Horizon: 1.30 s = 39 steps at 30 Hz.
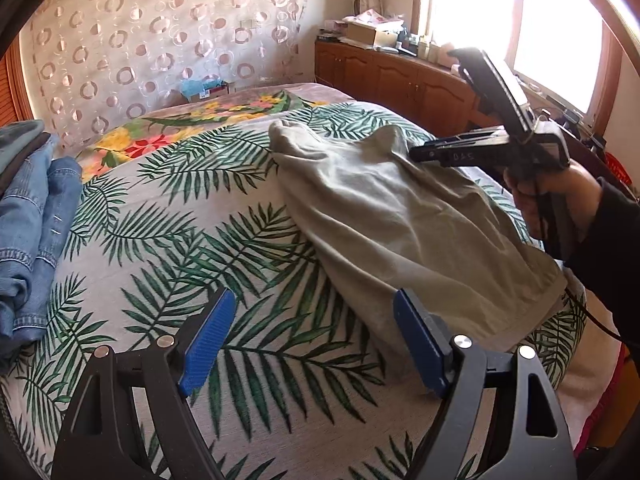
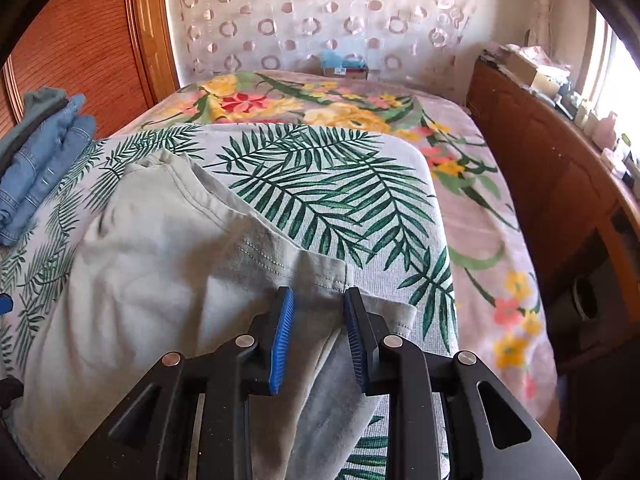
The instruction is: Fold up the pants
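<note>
While the grey-green pants (image 2: 160,264) lie across the palm-print cover (image 2: 344,184), the right gripper (image 2: 318,336) stands half-spread around a raised edge at six o'clock, not visibly clamped; pinch it fully before lifting. The left gripper (image 1: 308,344), wide apart, holds nothing; folded jeans (image 1: 32,208) sit at nine o'clock.

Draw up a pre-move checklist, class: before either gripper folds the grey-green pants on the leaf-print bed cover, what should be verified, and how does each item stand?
1. Right gripper around a fold of the grey-green pants: ok, though the pads are not fully closed.
2. Left gripper open and empty: ok.
3. Pants lying flat: not ok, bunched and wrinkled.
4. Jeans pile apart from the pants: ok.
5. Leaf-print cover free beside the pants: ok.
6. Waistband position: cannot tell.
</note>
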{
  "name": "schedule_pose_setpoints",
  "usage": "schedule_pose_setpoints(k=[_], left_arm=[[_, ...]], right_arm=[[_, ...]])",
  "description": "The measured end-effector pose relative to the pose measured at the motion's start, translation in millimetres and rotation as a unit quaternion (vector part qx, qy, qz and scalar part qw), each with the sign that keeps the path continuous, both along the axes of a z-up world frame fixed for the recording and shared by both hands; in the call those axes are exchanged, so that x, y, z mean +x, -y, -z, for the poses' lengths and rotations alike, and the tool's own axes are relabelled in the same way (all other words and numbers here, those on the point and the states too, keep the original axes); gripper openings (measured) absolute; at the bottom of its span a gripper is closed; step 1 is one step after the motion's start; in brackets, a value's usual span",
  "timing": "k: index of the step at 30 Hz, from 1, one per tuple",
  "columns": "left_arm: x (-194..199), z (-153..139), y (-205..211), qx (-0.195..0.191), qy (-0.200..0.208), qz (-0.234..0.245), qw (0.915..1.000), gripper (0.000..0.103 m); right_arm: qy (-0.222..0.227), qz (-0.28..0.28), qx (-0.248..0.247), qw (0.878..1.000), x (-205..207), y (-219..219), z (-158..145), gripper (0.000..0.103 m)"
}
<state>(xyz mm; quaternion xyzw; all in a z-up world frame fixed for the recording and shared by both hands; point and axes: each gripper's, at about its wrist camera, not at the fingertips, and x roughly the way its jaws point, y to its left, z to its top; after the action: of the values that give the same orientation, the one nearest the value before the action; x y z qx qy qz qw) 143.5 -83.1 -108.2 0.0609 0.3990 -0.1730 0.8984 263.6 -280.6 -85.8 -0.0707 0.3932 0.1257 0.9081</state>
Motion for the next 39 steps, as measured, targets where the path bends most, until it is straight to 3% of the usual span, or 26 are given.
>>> schedule_pose_setpoints(k=[2,7,14,19,24,29,39], left_arm=[[-0.2,2.2,2.1,0.005,-0.002,0.002,1.0000,0.082],[-1.3,6.0,4.8,0.010,-0.006,0.002,0.9999,0.082],[-2.2,7.8,5.7,0.008,-0.008,0.001,0.9999,0.082],[-6.1,5.5,4.9,0.005,-0.006,0.002,1.0000,0.082],[-12.9,-2.6,3.7,-0.001,0.002,0.005,1.0000,0.082],[-17.1,-6.2,2.2,-0.006,0.007,0.009,0.9999,0.082],[-39.1,-7.2,-5.4,-0.012,0.008,0.020,0.9997,0.082]], right_arm=[[0.007,0.002,-0.005,1.000,-2.6,1.9,-3.5,0.004],[0.041,0.036,0.003,0.998,-12.2,22.1,-17.4,0.001],[0.036,0.070,-0.006,0.997,-14.3,40.2,-17.5,0.001],[0.031,0.074,0.021,0.997,-19.8,38.2,-19.8,0.001],[0.043,0.046,0.037,0.997,-52.4,33.4,-28.9,0.006],[0.053,0.014,0.053,0.997,-96.6,28.9,-33.3,0.030],[0.040,-0.008,0.064,0.997,-163.4,33.2,-13.8,0.033]])
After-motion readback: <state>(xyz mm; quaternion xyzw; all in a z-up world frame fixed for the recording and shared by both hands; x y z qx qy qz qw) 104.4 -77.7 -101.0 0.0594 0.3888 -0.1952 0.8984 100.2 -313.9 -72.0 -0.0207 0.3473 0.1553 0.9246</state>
